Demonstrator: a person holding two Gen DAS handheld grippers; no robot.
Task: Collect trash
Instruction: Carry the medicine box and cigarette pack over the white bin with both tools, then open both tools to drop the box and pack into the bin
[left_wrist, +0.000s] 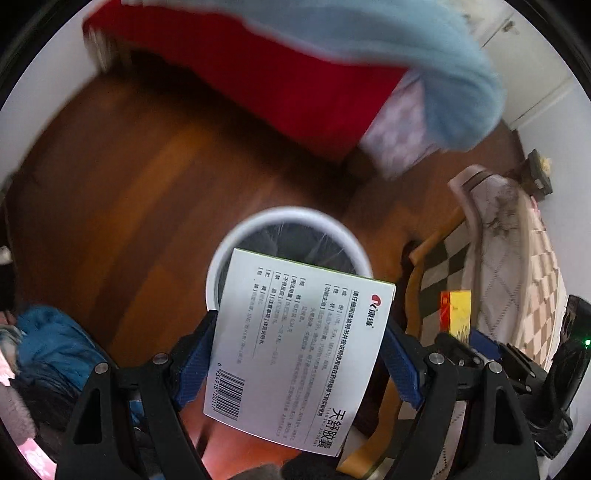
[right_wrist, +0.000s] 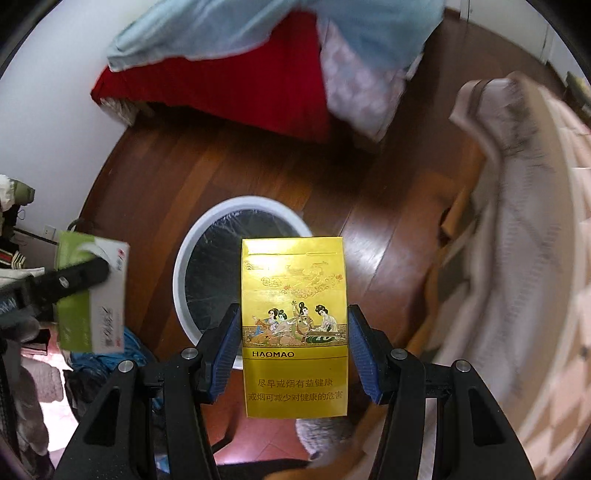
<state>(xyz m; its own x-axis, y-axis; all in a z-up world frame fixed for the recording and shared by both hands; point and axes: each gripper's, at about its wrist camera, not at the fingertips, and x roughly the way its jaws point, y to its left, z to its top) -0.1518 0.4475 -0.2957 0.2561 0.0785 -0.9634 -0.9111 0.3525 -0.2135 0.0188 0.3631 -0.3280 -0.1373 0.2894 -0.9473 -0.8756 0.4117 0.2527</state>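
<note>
Medicine box (left_wrist: 295, 347): flat white card carton, green edge, printed text and barcode, tilted. Clamped between the blue ribbed pads of the left gripper (left_wrist: 301, 354), above the bin's rim.

Cigarette pack (right_wrist: 294, 328): glossy yellow-gold card, rectangular, painted figures, lettered HAOMAO, upright. Pinched at both sides by the right gripper (right_wrist: 293, 350), above the bin's near edge.

Bin (right_wrist: 181, 266): round, white rim, dark plastic liner, standing on floor.

Floor (right_wrist: 155, 177): polished reddish-brown wood planks.

Red cloth (right_wrist: 236, 85), pale blue fabric (right_wrist: 258, 26): soft, draped beyond the bin.
</note>
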